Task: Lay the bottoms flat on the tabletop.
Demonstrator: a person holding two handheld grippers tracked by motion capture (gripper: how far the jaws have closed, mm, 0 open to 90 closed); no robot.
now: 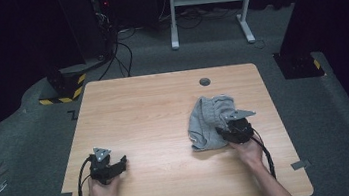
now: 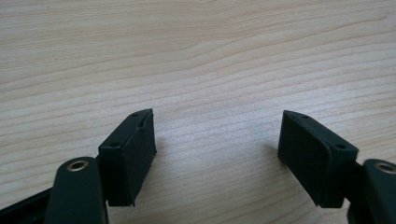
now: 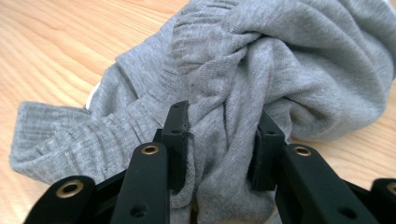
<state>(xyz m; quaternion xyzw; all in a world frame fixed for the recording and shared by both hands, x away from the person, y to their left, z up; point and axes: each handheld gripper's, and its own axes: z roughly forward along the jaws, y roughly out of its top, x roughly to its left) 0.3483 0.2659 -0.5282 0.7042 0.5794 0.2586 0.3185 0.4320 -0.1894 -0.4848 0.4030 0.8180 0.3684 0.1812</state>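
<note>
Your right gripper [image 3: 219, 149] pinches a bunched fold of the grey sweater [image 1: 210, 121] at the desk's [image 1: 164, 109] three o'clock side; your left gripper [image 2: 217, 154], fingers spread, rests at seven o'clock over bare wood.

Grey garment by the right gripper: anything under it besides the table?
The grey garment lies bunched on the wooden table, one fold pinched in the right gripper. Bare wood shows all around it; whatever lies beneath the bunched cloth is covered.
</note>
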